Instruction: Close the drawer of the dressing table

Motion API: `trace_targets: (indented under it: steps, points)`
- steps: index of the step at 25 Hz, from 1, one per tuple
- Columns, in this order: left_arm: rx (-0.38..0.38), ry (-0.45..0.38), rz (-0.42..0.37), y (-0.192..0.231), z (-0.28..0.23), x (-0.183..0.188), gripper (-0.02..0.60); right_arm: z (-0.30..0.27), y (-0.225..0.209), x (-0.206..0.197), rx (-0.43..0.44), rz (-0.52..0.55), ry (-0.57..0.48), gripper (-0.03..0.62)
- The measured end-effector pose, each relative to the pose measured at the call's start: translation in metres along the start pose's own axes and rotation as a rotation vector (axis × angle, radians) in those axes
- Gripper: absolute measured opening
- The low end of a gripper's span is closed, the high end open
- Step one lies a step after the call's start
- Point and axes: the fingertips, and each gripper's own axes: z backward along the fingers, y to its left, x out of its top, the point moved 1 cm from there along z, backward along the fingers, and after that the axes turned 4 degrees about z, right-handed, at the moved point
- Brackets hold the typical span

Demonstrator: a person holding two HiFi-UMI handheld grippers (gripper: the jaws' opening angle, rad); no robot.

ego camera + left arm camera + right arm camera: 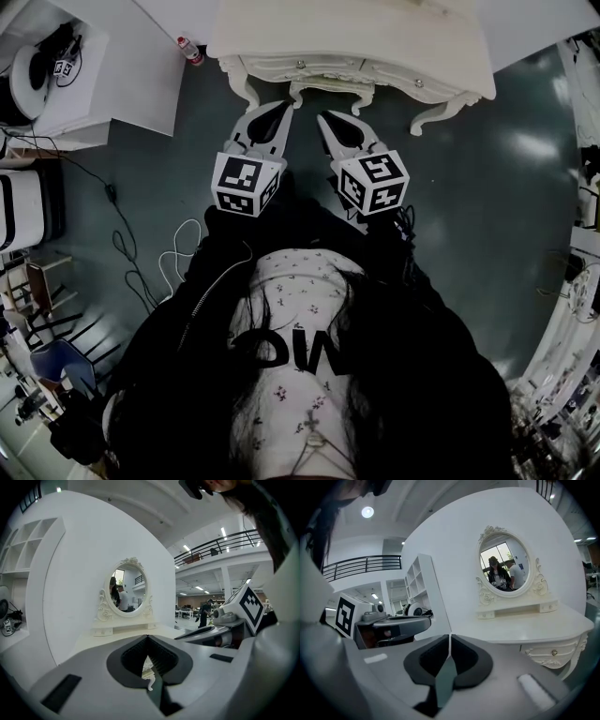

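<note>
The cream dressing table (375,37) stands at the top of the head view, its carved front (328,70) facing me. The drawer fronts look flush with the frame, and one drawer with a knob (553,652) shows in the right gripper view. My left gripper (284,106) and right gripper (325,118) hang side by side just short of the table's front, touching nothing. Both are shut with nothing between the jaws, as seen on the left gripper (147,637) and the right gripper (450,637). An oval mirror (505,564) stands on the tabletop.
A bottle with a red cap (190,50) stands on the floor by the table's left leg. A white cabinet (103,75) is at the far left, with cables (122,234) trailing over the dark floor. Chairs (52,309) crowd the lower left.
</note>
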Motion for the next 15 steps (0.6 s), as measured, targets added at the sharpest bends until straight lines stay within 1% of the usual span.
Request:
trace_targets:
  steps: [2, 7, 15]
  points:
    - [-0.001, 0.003, -0.005, -0.005, 0.003, -0.002, 0.0, 0.004, 0.001, -0.002, -0.002, -0.001, -0.004, 0.009]
    - [-0.009, 0.014, -0.019, -0.016, 0.006, -0.007, 0.0, 0.012, 0.002, -0.007, -0.001, -0.009, -0.006, 0.009]
    - [-0.003, 0.01, -0.027, -0.019, 0.008, -0.005, 0.0, 0.011, 0.006, -0.007, 0.028, -0.004, 0.006, 0.008]
